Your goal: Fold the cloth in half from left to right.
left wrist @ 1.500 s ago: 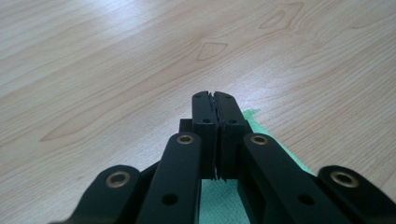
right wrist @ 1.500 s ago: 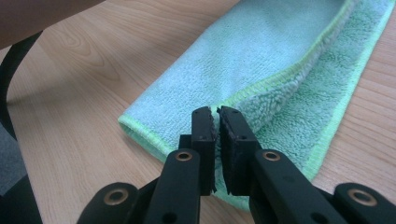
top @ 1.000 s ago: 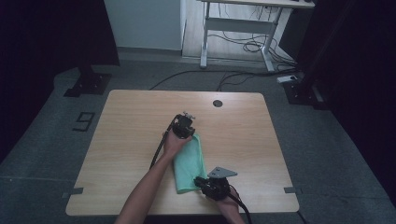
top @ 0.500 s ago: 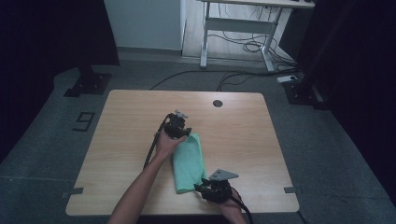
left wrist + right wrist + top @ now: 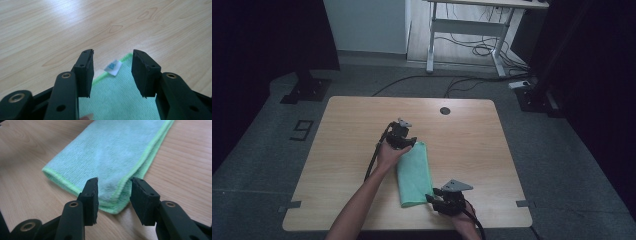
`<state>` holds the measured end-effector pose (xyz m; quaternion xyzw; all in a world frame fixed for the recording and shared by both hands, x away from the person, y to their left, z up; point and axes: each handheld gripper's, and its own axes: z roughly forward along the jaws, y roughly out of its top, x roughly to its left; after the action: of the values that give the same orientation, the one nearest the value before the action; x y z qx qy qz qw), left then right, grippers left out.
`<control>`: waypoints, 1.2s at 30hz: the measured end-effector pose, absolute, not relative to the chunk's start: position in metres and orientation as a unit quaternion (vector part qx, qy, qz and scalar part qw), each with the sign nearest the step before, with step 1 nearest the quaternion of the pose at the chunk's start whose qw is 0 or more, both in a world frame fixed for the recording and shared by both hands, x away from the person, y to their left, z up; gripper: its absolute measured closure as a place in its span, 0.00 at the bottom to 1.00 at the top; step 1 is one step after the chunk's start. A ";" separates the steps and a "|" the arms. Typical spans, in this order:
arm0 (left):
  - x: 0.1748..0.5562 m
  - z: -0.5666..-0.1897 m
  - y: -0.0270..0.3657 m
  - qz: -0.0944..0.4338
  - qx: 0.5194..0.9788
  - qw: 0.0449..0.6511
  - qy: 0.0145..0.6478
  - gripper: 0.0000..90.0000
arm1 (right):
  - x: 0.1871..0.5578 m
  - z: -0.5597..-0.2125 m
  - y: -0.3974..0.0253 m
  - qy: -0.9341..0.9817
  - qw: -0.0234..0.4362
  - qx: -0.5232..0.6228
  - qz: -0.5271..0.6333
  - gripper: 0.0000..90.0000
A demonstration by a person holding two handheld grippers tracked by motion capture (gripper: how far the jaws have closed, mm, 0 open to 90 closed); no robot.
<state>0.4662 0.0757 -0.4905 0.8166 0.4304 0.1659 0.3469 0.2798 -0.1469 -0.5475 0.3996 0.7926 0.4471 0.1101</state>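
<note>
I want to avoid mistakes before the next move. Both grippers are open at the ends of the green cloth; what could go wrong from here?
1. The right gripper sits at a folded corner of the green cloth. Closing may catch only some layers, so the fold could open.
2. The left gripper frames the small white label. It might pinch the label instead of the cloth.
3. Uneven pulling could slide the cloth across the smooth table.

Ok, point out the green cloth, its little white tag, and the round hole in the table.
green cloth (image 5: 414, 172), high view, middle of the folded fabric.
white tag (image 5: 113, 67), left gripper view, centre of the label at the cloth's corner.
round hole (image 5: 445, 110), high view, centre of the dark grommet.
</note>
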 end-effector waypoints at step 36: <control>0.449 -0.531 0.106 0.122 0.841 0.315 0.424 0.74 | 0.303 -0.551 -0.127 0.816 0.104 0.375 0.428 0.71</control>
<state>0.4495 0.1062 -0.5313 0.8406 0.4238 0.1223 0.3145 0.3035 -0.1273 -0.5510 0.3748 0.8158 0.4281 0.1036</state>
